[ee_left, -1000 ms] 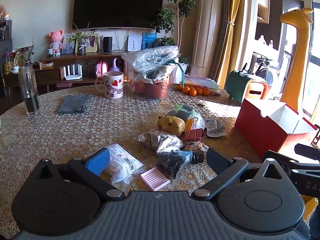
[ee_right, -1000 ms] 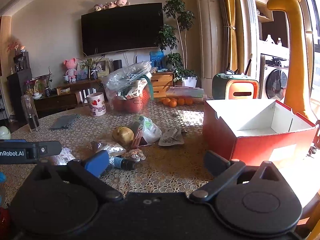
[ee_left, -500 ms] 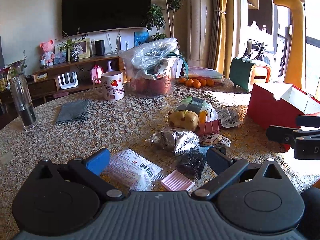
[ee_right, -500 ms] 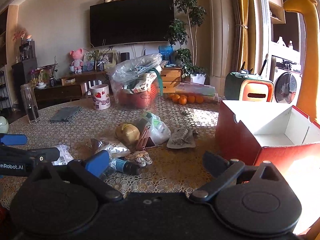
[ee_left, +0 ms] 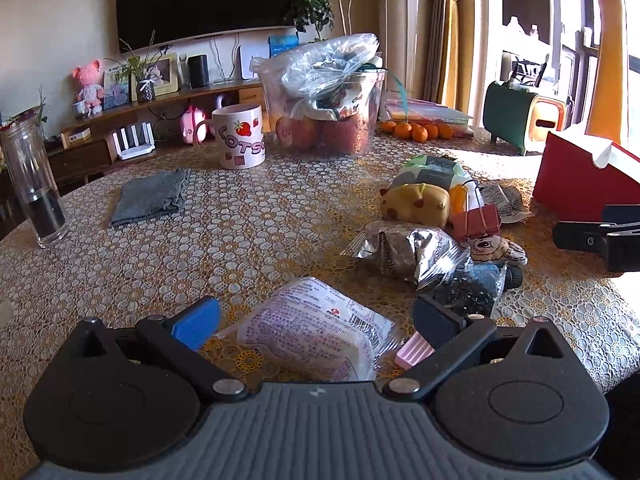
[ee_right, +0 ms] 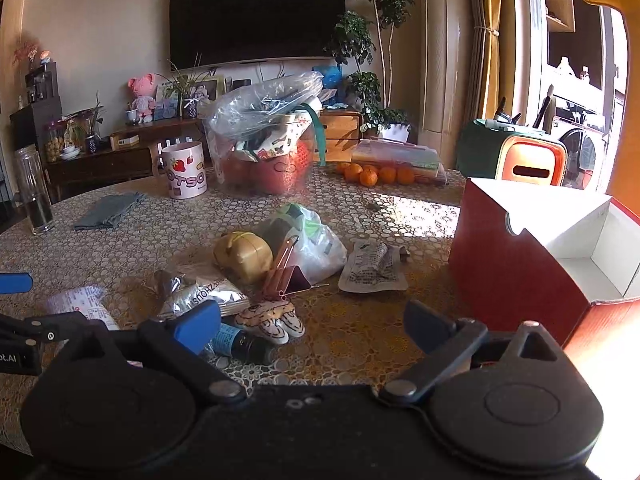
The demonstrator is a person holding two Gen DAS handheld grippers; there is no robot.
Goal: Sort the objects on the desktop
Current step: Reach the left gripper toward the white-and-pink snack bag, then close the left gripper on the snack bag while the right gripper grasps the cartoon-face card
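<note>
A heap of small objects lies on the round lace-covered table (ee_left: 240,232). My left gripper (ee_left: 316,322) is open, low over the table, with a white printed packet (ee_left: 316,336) between its fingers. A pink ridged block (ee_left: 414,350) lies by its right finger. Beyond are a silver foil pack (ee_left: 412,250), a bag of black beads (ee_left: 468,290), a yellow plush pouch (ee_left: 414,204) and a red binder clip (ee_left: 478,220). My right gripper (ee_right: 316,322) is open and empty above the table, near a bear-face trinket (ee_right: 270,318). An open red box (ee_right: 532,264) stands at the right.
A strawberry mug (ee_left: 240,136), a grey cloth (ee_left: 150,196), a glass bottle (ee_left: 32,188), a clear tub with apples and bags (ee_left: 324,112) and oranges (ee_left: 416,130) stand farther back. A flat grey sachet (ee_right: 372,270) lies left of the red box.
My left gripper has moved forward and down, so the white packet now lies between its open fingers. My right gripper has moved forward toward the heap. Both stayed open.
</note>
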